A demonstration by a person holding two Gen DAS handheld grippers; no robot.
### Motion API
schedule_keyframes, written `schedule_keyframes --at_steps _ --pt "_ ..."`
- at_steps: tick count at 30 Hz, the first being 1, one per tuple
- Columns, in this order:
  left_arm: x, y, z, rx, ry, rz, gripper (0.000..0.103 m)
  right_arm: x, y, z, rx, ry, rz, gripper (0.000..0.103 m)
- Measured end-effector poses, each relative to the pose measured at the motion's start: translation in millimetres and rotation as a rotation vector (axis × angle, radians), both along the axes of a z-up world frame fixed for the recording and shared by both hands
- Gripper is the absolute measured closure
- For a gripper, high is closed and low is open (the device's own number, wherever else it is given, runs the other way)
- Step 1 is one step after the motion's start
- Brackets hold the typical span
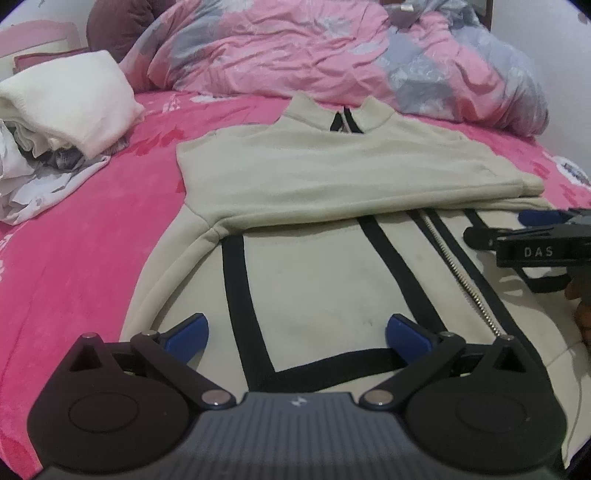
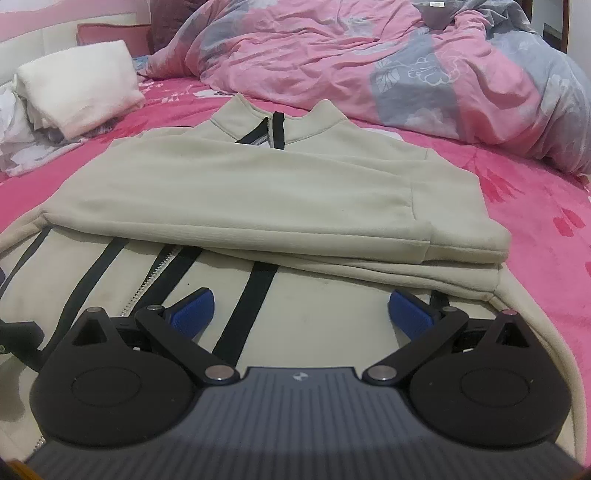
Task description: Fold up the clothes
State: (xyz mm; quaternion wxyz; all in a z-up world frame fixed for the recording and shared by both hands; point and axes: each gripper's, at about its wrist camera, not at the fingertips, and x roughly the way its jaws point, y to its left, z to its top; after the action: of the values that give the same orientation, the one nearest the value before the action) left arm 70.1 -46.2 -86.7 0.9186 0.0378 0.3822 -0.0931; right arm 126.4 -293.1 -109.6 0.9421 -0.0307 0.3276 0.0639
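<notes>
Where sleeves (image 2: 280,206) cross, jacket (image 1: 314,288) chest hidden; both claws empty.

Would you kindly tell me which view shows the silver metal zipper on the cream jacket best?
The left wrist view: the silver metal zipper runs long and unobstructed down the cream jacket. The right wrist view shows only a short stretch.

Rumpled pink-grey duvet (image 1: 332,48), pink bedsheet (image 1: 92,229), maroon cushion (image 1: 118,26)
</notes>
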Motion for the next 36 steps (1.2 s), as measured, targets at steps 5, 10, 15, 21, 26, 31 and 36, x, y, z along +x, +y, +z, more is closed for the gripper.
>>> schedule_keyframes --at_steps 5,10,15,21,26,31,36 --pt "-1 15 9 -0.088 -0.103 0.000 0.000 -1 0 -1 0.002 -0.011 0.000 0.001" --pt "-2 30 17 -0.176 -0.207 0.000 0.002 -4 1 -2 -0.005 -0.034 -0.002 0.001" --pt "11 43 18 -0.212 -0.245 0.033 0.017 -6 -1 -2 0.004 -0.051 -0.010 0.001" --pt "40 48 21 -0.232 -0.263 0.052 0.042 -8 -4 0 0.012 -0.080 -0.043 0.001" --pt "77 38 22 -0.210 -0.241 0.037 0.071 -14 -7 2 0.017 -0.121 -0.061 0.002" --pt "97 41 1 -0.230 -0.163 0.044 0.084 -13 0 21 -0.015 -0.157 -0.021 0.012" --pt "100 48 -8 -0.274 -0.146 0.048 0.084 28 24 23 -0.054 -0.130 0.059 0.046"
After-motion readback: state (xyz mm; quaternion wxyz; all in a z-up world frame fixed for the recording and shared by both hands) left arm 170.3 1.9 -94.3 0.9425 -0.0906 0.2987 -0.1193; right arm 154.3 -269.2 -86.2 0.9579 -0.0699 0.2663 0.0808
